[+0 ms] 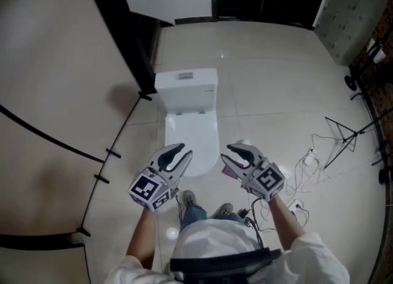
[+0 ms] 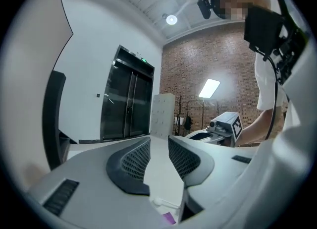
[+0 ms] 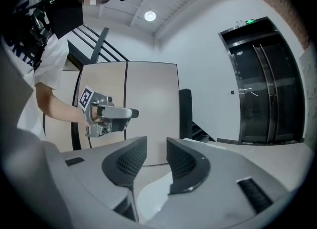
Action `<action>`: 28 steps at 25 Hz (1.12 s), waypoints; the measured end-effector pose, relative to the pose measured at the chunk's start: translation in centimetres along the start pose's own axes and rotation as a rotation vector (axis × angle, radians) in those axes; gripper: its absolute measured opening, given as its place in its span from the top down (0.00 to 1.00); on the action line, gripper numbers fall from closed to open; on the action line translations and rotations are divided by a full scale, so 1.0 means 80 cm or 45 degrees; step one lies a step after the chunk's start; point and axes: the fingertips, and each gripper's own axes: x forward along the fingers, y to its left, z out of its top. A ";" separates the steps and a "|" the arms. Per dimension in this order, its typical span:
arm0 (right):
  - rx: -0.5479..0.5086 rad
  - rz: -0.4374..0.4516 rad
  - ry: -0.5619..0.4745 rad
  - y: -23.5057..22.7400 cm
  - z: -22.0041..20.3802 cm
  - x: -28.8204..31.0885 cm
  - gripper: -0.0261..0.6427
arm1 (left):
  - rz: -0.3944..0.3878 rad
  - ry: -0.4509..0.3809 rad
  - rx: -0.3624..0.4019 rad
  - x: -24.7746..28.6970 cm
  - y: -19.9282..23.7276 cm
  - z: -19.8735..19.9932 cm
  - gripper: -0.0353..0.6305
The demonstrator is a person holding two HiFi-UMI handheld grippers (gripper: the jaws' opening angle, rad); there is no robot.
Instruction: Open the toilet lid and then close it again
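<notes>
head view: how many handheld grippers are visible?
2. The left grey two-jaw gripper shows over the front left edge of the white ceramic toilet. The right grey two-jaw gripper shows over its front right edge. Neither is hidden.

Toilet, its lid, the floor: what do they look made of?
Toilet: smooth, uniform white with a soft sheen, probably glazed ceramic. Lid: same white; plastic or ceramic, can't tell from here. Floor: pale polished tile, judging by glare spots and faint joint lines.
</notes>
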 end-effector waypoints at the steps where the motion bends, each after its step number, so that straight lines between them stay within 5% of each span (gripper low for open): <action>1: 0.002 -0.006 -0.012 0.001 0.007 -0.005 0.79 | -0.013 -0.005 0.009 0.002 -0.010 0.005 0.79; 13: -0.060 -0.019 -0.024 -0.009 0.011 -0.043 0.79 | -0.087 0.002 0.053 0.035 -0.070 0.008 0.79; 21: -0.036 -0.073 -0.021 -0.017 0.000 -0.046 0.79 | -0.102 0.007 0.082 0.043 -0.064 0.012 0.79; 28: -0.056 -0.198 -0.004 0.006 -0.001 -0.036 0.79 | -0.234 0.045 0.135 0.033 -0.048 0.011 0.79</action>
